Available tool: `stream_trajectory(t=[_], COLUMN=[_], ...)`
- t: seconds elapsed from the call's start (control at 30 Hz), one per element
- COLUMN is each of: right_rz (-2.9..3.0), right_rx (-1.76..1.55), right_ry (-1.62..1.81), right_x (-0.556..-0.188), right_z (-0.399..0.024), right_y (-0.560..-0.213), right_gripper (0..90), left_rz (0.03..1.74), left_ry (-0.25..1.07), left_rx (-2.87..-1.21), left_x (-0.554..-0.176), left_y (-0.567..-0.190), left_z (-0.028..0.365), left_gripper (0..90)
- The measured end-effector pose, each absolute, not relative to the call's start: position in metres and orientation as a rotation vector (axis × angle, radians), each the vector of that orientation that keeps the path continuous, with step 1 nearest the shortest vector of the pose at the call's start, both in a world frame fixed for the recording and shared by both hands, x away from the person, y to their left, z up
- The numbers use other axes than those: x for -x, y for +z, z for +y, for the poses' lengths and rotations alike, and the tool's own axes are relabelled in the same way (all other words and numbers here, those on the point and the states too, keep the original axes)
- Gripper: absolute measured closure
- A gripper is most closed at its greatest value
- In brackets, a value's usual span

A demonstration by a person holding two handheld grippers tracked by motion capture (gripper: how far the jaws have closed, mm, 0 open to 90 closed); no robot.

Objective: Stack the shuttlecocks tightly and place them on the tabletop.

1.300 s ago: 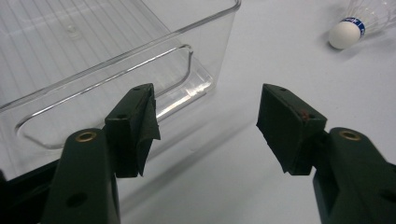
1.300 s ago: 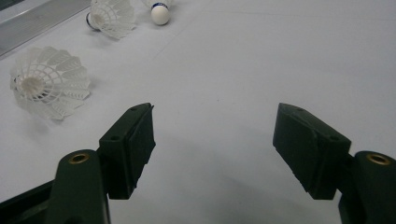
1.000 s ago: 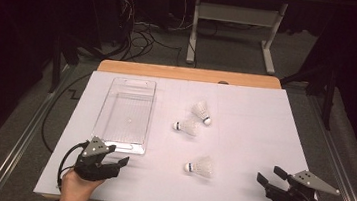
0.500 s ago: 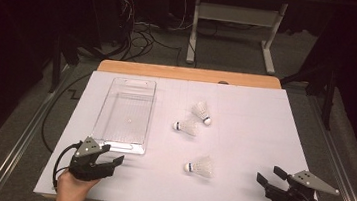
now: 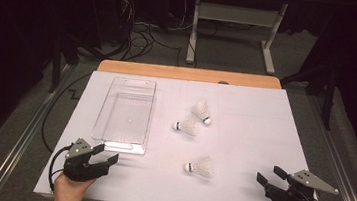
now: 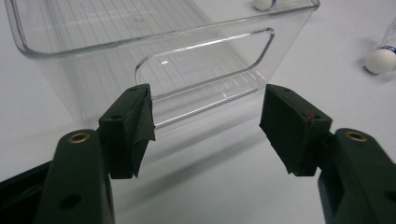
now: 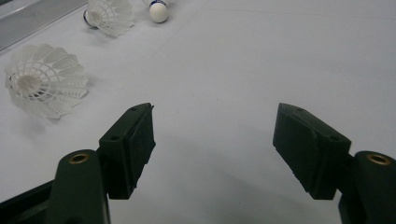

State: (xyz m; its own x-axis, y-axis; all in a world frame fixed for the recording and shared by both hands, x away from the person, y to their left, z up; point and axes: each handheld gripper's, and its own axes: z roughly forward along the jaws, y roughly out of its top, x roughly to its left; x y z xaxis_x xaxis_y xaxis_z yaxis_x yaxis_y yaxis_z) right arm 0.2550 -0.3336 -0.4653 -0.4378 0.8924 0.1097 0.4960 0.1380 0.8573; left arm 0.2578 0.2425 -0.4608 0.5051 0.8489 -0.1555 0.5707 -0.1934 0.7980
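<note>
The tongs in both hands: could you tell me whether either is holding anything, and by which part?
Nothing is held: the left tongs and right tongs are both open.

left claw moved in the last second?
Yes. In the high view the left claw has slid back toward the person and slightly left, away from the clear bin's near end.
</note>
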Motion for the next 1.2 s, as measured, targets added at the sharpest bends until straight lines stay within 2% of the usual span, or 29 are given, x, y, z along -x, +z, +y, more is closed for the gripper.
stream_trajectory(t=[0.67,1.2], right_rz=[2.046,2.063], right_rx=[-1.222,-1.177], right_ry=[1.255,1.347], right_x=[-0.260,-0.294], right_z=[-0.315,-0.284], right_y=[-0.453,-0.443], right_gripper=[29.4,30.6], left_rz=[1.186,1.175], left_ry=[0.418,0.409], left_rx=[-1.852,-1.847], left_x=[-0.254,-0.253], left_y=[-0.464,-0.464], left_z=[0.246,0.246], left_gripper=[33.2,32.9])
